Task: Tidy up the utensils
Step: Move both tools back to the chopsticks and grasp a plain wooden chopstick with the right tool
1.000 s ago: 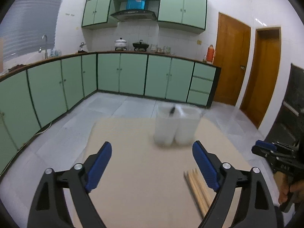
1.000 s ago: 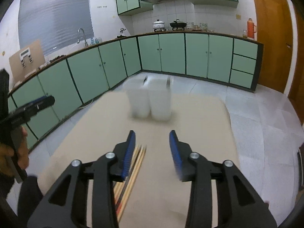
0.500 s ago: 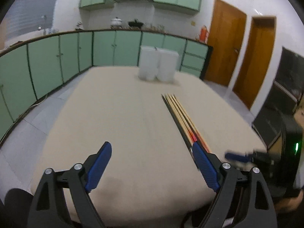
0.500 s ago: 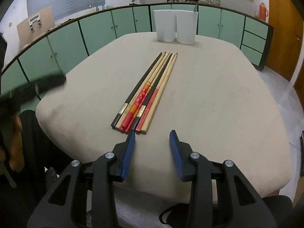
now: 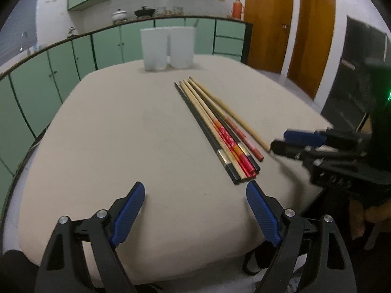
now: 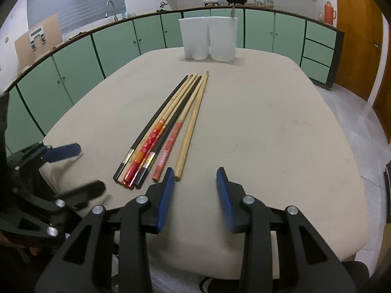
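Holding a gripper in each hand, I list what lies before me, nearest first.

1. Left gripper (image 5: 195, 199): fingers spread wide, blue pads facing each other, nothing between them. It hangs over the near edge of the table, pointing down and forward. In the right view it shows at the left edge, blurred.

2. Right gripper (image 6: 195, 185): fingers narrower than the left pair, with a clear gap and only bare cloth in it. Its left pad (image 6: 166, 195) sits just short of the butt of the plain wooden chopstick; I cannot tell whether it touches. In the left view this gripper shows at the right, its tips near the same butt ends.

3. Table (image 6: 281, 134): beige cover, rounded corners.

4. Chopsticks (image 6: 168, 124): one bundle lying flat, side by side, butt ends toward me, tips pointing toward the far edge. Left to right in the right view: a black one with a gold band, pale ones with red and orange patterned handles, another black one, one with a red handle, and a plain wooden one slightly apart. They lie between my two grippers, nearer the right one.

5. Holder (image 6: 209, 39): white, two compartments joined side by side, upright near the far edge, well beyond the chopstick tips. A thin grey handle pokes out of its right compartment.

6. Cabinets (image 6: 117, 46): green, beyond the table.
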{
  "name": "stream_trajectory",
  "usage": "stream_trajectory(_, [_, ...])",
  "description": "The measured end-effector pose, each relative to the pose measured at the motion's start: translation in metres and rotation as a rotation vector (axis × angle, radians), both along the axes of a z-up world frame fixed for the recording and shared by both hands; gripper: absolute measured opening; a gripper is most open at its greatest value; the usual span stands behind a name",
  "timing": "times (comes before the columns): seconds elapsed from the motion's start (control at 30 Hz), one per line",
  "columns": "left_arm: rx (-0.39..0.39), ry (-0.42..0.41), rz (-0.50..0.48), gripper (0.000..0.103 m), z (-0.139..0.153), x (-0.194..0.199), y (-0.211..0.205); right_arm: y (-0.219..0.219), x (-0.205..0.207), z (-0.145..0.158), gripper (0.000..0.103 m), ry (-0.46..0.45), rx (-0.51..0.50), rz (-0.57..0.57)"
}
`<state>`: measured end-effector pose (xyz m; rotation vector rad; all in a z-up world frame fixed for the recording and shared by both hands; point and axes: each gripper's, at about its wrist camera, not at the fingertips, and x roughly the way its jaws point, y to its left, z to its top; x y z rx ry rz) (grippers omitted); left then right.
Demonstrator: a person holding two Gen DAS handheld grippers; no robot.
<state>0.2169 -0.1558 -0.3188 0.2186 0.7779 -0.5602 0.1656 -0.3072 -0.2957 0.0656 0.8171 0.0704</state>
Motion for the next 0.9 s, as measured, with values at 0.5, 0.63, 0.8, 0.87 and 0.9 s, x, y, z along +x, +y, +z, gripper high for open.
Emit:
stream_trajectory(0.5, [-0.017,0.007,0.056,0.082,0.003,0.017,0.014,0.002,-0.001,0.0,0.036,-0.002,0.005,0.024])
stream_trajectory(0.63, [-0.016,0.005,0.033,0.082,0.003,0.015,0.008,0.005,0.006,-0.003,0.036,0.01,-0.004,0.038])
stream_trajectory(0.8, [0.005,0.011,0.039,0.083,0.0,0.023,0.003,0.007,0.014,-0.004,0.036,0.01,-0.017,0.045])
stream_trajectory(0.87, [0.016,0.008,0.048,0.083,0.0,0.024,0.003,0.007,0.017,-0.005,0.033,0.009,-0.031,0.038])
stream_trajectory(0.9, [0.015,0.009,0.054,0.083,0.0,0.025,0.003,0.007,0.018,-0.005,0.028,0.008,-0.032,0.034])
